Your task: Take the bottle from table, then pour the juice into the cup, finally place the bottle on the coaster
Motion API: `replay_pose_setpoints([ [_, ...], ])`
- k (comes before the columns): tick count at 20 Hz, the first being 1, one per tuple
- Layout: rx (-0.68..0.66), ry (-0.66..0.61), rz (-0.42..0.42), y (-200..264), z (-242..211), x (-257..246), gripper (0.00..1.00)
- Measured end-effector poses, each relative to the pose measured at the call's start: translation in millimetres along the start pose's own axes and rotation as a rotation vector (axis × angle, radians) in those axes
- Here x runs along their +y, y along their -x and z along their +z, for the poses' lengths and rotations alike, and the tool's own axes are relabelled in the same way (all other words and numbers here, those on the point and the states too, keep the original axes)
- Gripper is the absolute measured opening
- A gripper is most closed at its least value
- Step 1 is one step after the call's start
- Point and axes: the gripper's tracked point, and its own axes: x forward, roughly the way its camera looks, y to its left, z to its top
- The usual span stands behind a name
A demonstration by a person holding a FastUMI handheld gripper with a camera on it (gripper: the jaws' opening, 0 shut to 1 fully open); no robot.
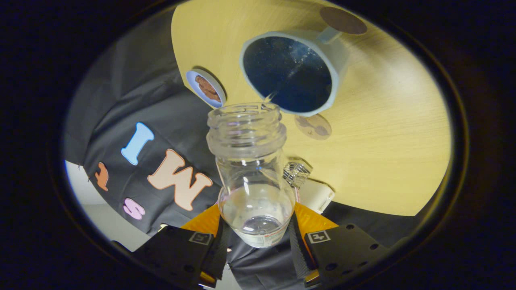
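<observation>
A clear glass bottle (252,169) without a cap is held between my two fingers, and the gripper (258,225) is shut on its lower body. The bottle is tipped so that its open mouth points at a pale blue cup (293,70) with a dark inside and a handle. A thin clear stream runs from the bottle's lip into the cup, and a little liquid is left in the bottle. A round brown coaster (343,20) lies on the wooden table (383,133) just beyond the cup's handle.
A small blue dish (206,88) with brown bits in it stands beside the cup. A faded round mark (313,126) lies on the table just under the cup. A white object with a ridged metal part (308,185) rests near the bottle's side.
</observation>
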Motion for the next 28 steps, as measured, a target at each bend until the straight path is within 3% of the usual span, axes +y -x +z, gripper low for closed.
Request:
replay_pose_setpoints([
  [9, 0.014, -0.058, 0.014, 1.7, -1.3, 5.3, 0.7],
  [18, -0.011, -0.011, -0.017, -0.8, 4.2, -2.7, 0.7],
  [28, -0.071, 0.301, -0.135, -4.1, 6.1, -35.5, 0.7],
])
